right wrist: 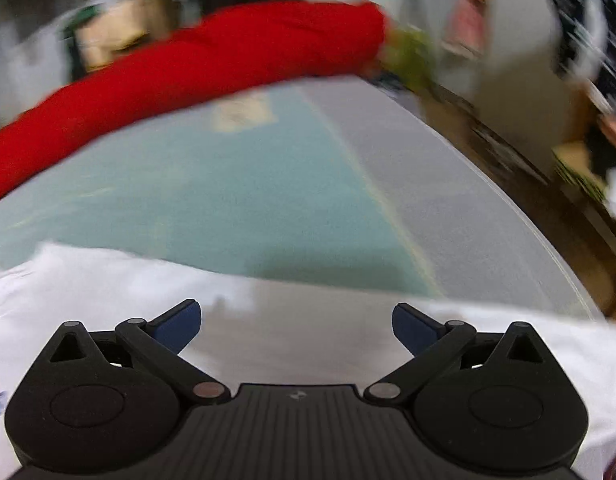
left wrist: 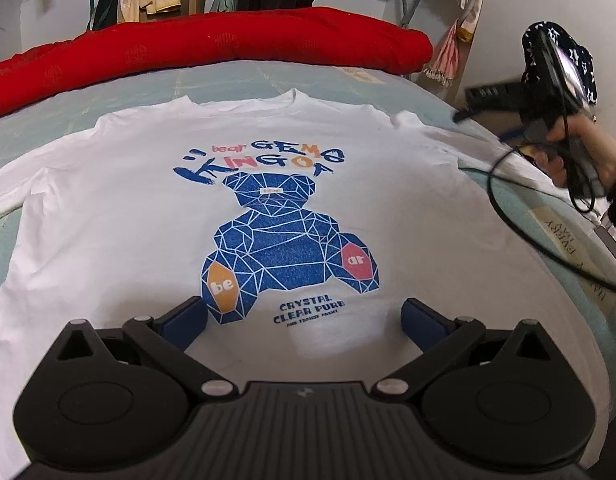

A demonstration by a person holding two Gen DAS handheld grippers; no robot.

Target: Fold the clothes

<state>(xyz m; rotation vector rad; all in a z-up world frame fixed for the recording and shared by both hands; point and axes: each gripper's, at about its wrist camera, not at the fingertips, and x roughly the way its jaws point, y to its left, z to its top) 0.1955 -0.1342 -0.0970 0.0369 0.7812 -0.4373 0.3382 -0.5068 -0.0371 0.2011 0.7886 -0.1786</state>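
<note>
Nearest to the left wrist camera is the black left gripper (left wrist: 304, 320) with blue finger pads, its jaws spread wide and holding nothing, hovering over the lower part of the shirt. The largest thing is the bed with a pale green and grey sheet (left wrist: 236, 76), and along its far side lies a long red rolled blanket (left wrist: 212, 44). On the sheet the white cotton T-shirt with a blue geometric bear print (left wrist: 120, 216) lies flat, front side up, collar toward the red blanket, both sleeves spread out to the sides. The right gripper (right wrist: 296, 326) also has its jaws wide apart and empty; its view is blurred, but it seems to be above the shirt's right sleeve or shoulder edge, with bare sheet beyond it. In the left view this black device is visible at the right edge of the bed, held by a hand (left wrist: 576, 160), with a thin black cable (left wrist: 520, 224) hanging from it. I judge that folding has not yet started: the shirt is only laid out. The next move probably calls for each gripper to go down and pinch one layer of cloth at a sleeve or side edge, without catching the sheet under it.
</note>
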